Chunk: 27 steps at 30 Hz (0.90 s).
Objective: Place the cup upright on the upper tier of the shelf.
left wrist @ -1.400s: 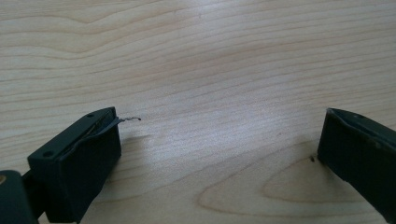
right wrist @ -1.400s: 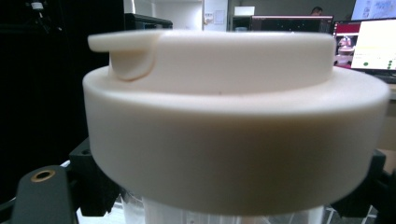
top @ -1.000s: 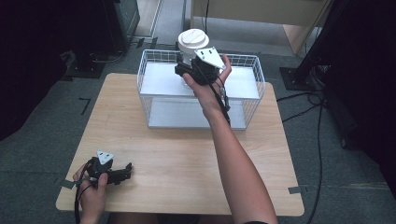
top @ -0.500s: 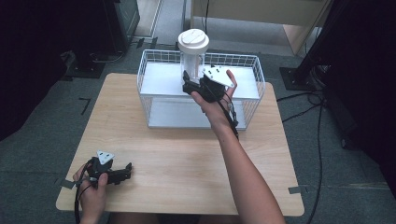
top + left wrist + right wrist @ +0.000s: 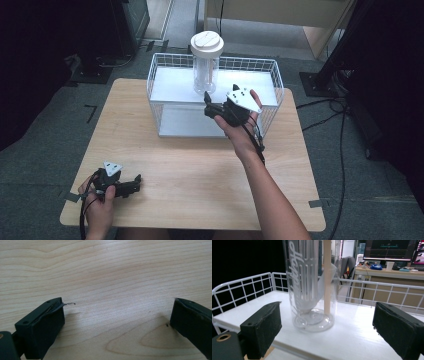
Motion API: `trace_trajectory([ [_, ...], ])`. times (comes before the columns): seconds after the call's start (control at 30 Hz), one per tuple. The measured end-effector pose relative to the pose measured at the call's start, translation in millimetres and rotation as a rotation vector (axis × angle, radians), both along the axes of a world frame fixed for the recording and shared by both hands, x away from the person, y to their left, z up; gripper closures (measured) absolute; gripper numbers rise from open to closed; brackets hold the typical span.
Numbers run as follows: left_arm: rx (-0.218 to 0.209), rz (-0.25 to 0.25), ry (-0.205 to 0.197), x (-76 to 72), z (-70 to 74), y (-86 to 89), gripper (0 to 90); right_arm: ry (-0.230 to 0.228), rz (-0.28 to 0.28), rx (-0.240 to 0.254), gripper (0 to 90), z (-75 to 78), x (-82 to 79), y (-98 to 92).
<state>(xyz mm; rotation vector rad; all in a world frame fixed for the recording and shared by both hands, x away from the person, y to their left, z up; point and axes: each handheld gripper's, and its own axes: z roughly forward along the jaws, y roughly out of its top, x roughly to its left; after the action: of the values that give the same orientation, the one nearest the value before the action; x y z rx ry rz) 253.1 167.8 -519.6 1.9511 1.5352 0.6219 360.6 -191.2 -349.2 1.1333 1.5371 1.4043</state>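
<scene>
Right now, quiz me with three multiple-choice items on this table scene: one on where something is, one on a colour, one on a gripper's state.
1. Where does the clear tumbler stand?
A. on the wire rack's white upper shelf
B. on the bare table
C. on the floor

2. What colour is the tumbler's lid?
A. red
B. white
C. black

3. How is the right gripper?
A. shut on the tumbler
B. shut on nothing
C. open

Answers: 1 A, it sits on the white shelf inside the rack. 2 B, the high view shows a white lid. 3 C, its jaws stand wide apart before the tumbler.
</scene>
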Motion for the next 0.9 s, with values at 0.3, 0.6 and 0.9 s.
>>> trace_trajectory([
  [0.3,0.000,0.000,0.000,0.0,0.0,0.0,0.0,0.008,-0.002,-0.020,8.8,-15.8,-19.9,-17.7],
  [0.6,0.000,0.000,0.000,0.0,0.0,0.0,0.0,0.021,-0.019,-0.024,8.8,-29.1,-37.3,-38.0],
  [0.9,0.000,-0.001,0.001,0.0,0.1,0.1,0.0,0.041,-0.024,-0.024,8.8,-41.9,-54.8,-56.2],
])
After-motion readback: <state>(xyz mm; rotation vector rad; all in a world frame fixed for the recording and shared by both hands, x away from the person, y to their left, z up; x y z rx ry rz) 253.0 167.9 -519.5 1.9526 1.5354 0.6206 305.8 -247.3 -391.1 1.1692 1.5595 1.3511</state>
